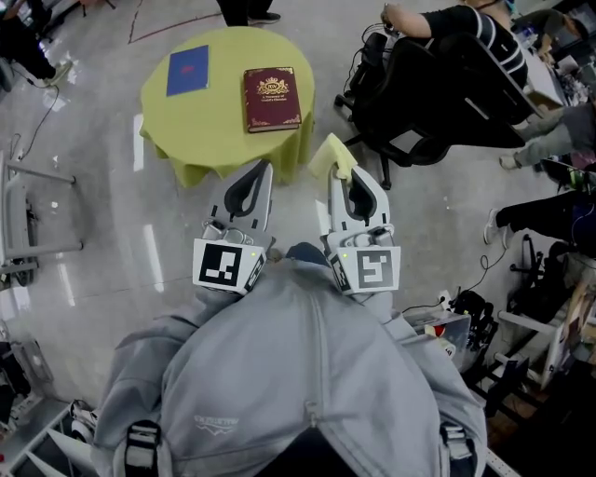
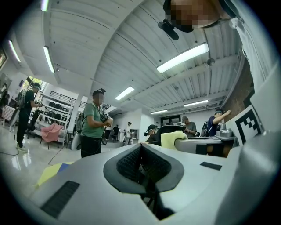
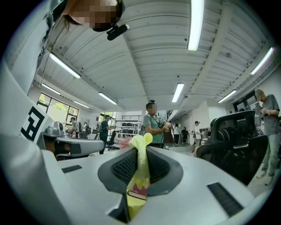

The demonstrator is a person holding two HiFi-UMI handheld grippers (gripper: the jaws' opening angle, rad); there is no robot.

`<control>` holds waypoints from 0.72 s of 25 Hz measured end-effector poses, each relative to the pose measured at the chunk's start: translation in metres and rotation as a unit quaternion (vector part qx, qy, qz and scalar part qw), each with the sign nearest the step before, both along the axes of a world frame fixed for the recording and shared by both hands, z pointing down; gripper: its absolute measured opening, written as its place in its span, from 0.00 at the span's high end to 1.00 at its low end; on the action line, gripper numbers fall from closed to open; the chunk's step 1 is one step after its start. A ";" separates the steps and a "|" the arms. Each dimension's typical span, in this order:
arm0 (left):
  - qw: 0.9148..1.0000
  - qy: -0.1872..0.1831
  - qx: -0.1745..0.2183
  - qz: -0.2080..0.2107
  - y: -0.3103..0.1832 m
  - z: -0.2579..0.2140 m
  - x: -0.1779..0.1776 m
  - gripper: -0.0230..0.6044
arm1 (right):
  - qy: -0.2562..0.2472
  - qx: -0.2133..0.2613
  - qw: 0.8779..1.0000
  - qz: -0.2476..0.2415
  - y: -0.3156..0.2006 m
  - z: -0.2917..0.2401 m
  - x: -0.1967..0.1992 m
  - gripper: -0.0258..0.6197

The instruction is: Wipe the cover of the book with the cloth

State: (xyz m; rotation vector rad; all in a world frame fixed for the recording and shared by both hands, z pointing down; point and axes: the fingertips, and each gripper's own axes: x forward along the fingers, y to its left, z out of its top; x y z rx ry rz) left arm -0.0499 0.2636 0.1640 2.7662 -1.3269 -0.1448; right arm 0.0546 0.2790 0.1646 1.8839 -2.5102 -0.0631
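Observation:
A dark red book (image 1: 271, 98) with gold print lies closed on the round table with its yellow-green covering (image 1: 223, 140). To its left lies a blue book (image 1: 187, 71). My right gripper (image 1: 337, 177) (image 3: 139, 151) is shut on a pale yellow cloth (image 1: 332, 156) (image 3: 138, 176), which sticks up past the tips. My left gripper (image 1: 263, 170) (image 2: 141, 151) is shut with nothing in it. The cloth (image 2: 172, 139) also shows in the left gripper view. Both grippers are held near my body, short of the table's near edge, and point upward.
A black office chair (image 1: 410, 102) with a seated person stands right of the table. Someone's feet (image 1: 250, 13) show at its far side. A metal frame (image 1: 28, 214) is at the left, cables and gear (image 1: 540, 279) at the right. A person in a green shirt (image 2: 93, 127) stands ahead.

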 end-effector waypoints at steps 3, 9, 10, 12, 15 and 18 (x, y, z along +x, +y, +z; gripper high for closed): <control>1.000 0.004 0.001 -0.005 -0.009 0.002 -0.004 0.93 | 0.003 0.003 1.000 -0.003 -0.010 0.000 -0.002 0.87; 1.000 0.003 0.003 -0.016 -0.030 0.004 -0.009 0.93 | 0.002 0.018 1.000 -0.019 -0.033 -0.005 -0.006 0.87; 1.000 0.002 0.002 -0.017 -0.036 0.005 -0.009 0.93 | 0.003 0.022 1.000 -0.022 -0.040 -0.006 -0.007 0.87; 1.000 0.006 0.007 -0.019 -0.053 0.004 -0.006 0.93 | 0.002 0.031 0.999 -0.030 -0.058 -0.007 -0.007 0.87; 1.000 0.008 0.019 -0.021 -0.083 0.002 -0.001 0.93 | 0.003 0.035 0.998 -0.042 -0.091 -0.004 -0.007 0.87; 0.999 0.006 0.017 -0.028 -0.123 0.006 0.004 0.93 | 0.004 0.031 0.998 -0.052 -0.133 0.000 -0.003 0.87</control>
